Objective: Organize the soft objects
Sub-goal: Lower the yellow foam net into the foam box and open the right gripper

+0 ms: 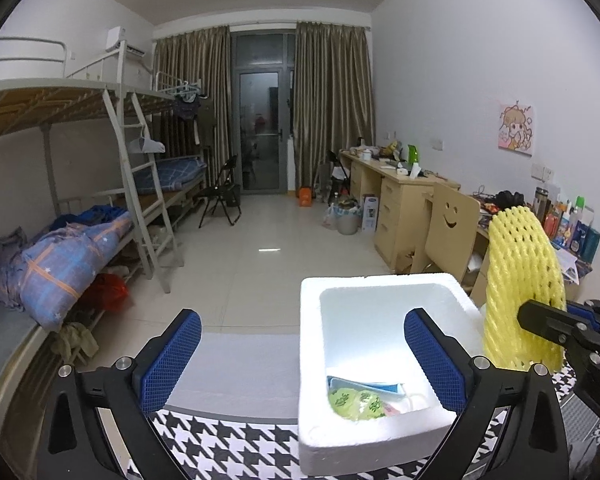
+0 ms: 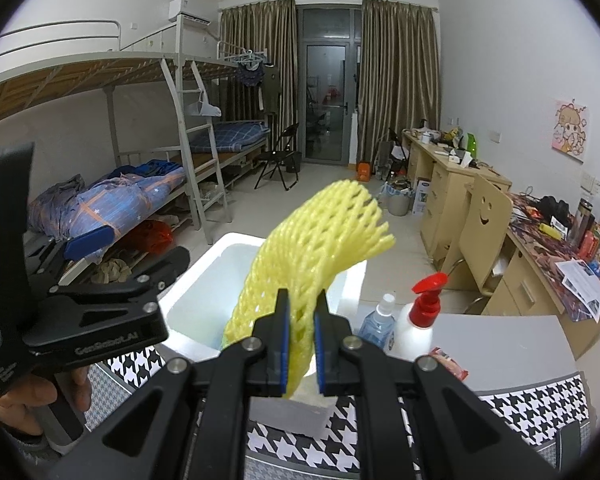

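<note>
A white foam box (image 1: pixel 310 360) stands on the houndstooth cloth; it also shows in the right wrist view (image 2: pixel 188 316). Inside lie a green patterned soft item (image 1: pixel 354 400) and a blue-edged face mask (image 1: pixel 370 386). My right gripper (image 2: pixel 302 312) is shut on a yellow foam net sleeve (image 2: pixel 324 236), held upright just above the box's near right edge; the sleeve also shows in the left wrist view (image 1: pixel 520 280). My left gripper (image 1: pixel 302 340) is open and empty, with its right finger over the box and its left finger beside it.
A clear bottle (image 2: pixel 378 326) and a white pump bottle with a red top (image 2: pixel 418 320) stand right of the box. A wooden chair (image 1: pixel 450 232) and desks line the right wall. Bunk beds (image 1: pixel 60 248) line the left. The houndstooth cloth (image 1: pixel 228 448) covers the table.
</note>
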`<action>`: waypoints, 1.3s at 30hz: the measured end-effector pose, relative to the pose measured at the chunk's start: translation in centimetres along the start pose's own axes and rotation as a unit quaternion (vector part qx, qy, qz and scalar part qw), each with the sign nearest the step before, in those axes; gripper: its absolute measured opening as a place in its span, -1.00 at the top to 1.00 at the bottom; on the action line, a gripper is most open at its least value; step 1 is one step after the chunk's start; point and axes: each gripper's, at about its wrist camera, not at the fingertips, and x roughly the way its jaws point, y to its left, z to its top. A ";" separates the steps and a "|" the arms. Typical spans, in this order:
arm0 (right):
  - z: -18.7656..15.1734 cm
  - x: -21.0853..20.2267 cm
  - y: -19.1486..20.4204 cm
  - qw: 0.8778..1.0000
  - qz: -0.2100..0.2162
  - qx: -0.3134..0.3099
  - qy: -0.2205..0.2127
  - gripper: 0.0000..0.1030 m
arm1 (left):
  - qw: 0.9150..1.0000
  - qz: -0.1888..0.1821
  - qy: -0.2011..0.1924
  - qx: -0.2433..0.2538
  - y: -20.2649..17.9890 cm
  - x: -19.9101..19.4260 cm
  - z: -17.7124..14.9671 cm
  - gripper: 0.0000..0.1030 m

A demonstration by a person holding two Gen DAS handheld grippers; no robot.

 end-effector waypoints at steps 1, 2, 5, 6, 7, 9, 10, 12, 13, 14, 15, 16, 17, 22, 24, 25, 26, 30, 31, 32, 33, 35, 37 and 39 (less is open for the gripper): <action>0.1 0.2 0.1 1.000 0.000 -0.001 0.001 0.74 | 1.000 0.000 0.001 -0.001 0.1 -0.1 -0.1 -0.98; 0.1 0.3 0.2 1.000 0.001 -0.001 0.002 0.74 | 1.000 0.001 0.001 -0.002 0.3 -0.2 -0.1 -0.98; 0.2 0.8 0.4 1.000 0.003 -0.004 0.005 0.74 | 1.000 0.001 -0.003 -0.005 0.8 -0.7 -0.3 -0.98; 0.3 1.0 0.5 1.000 0.004 -0.004 0.007 0.74 | 1.000 0.003 -0.005 -0.004 0.9 -0.8 -0.3 -0.98; 0.3 1.1 0.5 1.000 0.006 -0.004 0.008 0.74 | 1.000 0.005 -0.005 -0.004 1.0 -0.9 -0.4 -0.98; 0.2 1.5 0.8 1.000 0.007 -0.007 0.011 0.74 | 1.000 0.004 -0.002 -0.005 1.3 -0.9 -0.5 -0.98; 0.3 1.7 0.9 1.000 0.007 -0.008 0.013 0.74 | 1.000 0.004 -0.002 -0.006 1.4 -0.9 -0.6 -0.98; 0.3 1.9 1.0 1.000 0.009 -0.009 0.016 0.74 | 1.000 0.006 -0.004 -0.010 1.7 -1.1 -0.6 -0.98; 0.3 2.1 1.1 1.000 0.009 -0.009 0.017 0.74 | 1.000 0.007 -0.005 -0.011 1.9 -1.1 -0.6 -0.98; 0.3 2.1 1.2 1.000 0.009 -0.009 0.019 0.74 | 1.000 0.008 -0.005 -0.012 2.0 -1.1 -0.6 -0.98; 0.3 2.3 1.2 1.000 0.010 -0.008 0.021 0.74 | 1.000 0.010 -0.007 -0.012 2.0 -1.2 -0.5 -0.98; 0.4 2.4 1.3 1.000 0.011 -0.008 0.022 0.74 | 1.000 0.011 -0.008 -0.011 2.1 -1.3 -0.6 -0.98; 0.4 2.6 1.3 1.000 0.012 -0.008 0.024 0.74 | 1.000 0.012 -0.008 -0.010 2.2 -1.3 -0.6 -0.98; 0.5 3.7 1.6 0.999 0.018 -0.007 0.039 0.69 | 1.000 0.014 -0.010 -0.009 2.3 -1.4 -0.7 -0.98; 0.4 4.1 1.7 0.999 0.018 -0.005 0.046 0.58 | 1.000 0.014 -0.010 -0.013 2.5 -1.4 -0.7 -0.98; 0.4 4.4 1.8 0.999 0.017 -0.005 0.050 0.57 | 1.000 0.013 -0.009 -0.015 2.6 -1.4 -0.7 -0.98; 0.4 4.7 1.8 0.998 0.015 -0.004 0.053 0.55 | 1.000 0.013 -0.008 -0.016 2.7 -1.4 -0.8 -0.98; 0.2 5.3 1.7 0.997 0.023 0.000 0.070 0.07 | 1.000 0.014 -0.010 -0.007 2.9 -1.5 -0.9 -0.98; 0.2 5.4 1.7 0.997 0.026 0.002 0.073 0.02 | 1.000 0.014 -0.009 -0.007 2.9 -1.3 -0.9 -0.98; 0.2 5.4 1.6 0.997 0.026 0.003 0.075 -0.09 | 1.000 0.012 -0.008 -0.008 2.8 -1.4 -1.0 -0.98; 0.1 5.3 1.6 0.997 0.024 0.002 0.076 -0.22 | 1.000 0.010 -0.007 -0.010 2.8 -1.3 -1.1 -0.98; 0.1 5.0 1.6 0.997 0.022 0.001 0.073 -0.28 | 1.000 0.011 -0.004 -0.010 2.9 -1.2 -1.3 -0.98; 0.1 4.9 1.5 0.997 0.021 0.004 0.072 -0.28 | 1.000 0.010 -0.001 -0.011 3.0 -1.1 -1.4 -0.98; 0.2 4.5 1.5 0.997 0.024 0.006 0.069 -0.28 | 1.000 0.011 -0.002 -0.011 3.0 -1.1 -1.5 -0.98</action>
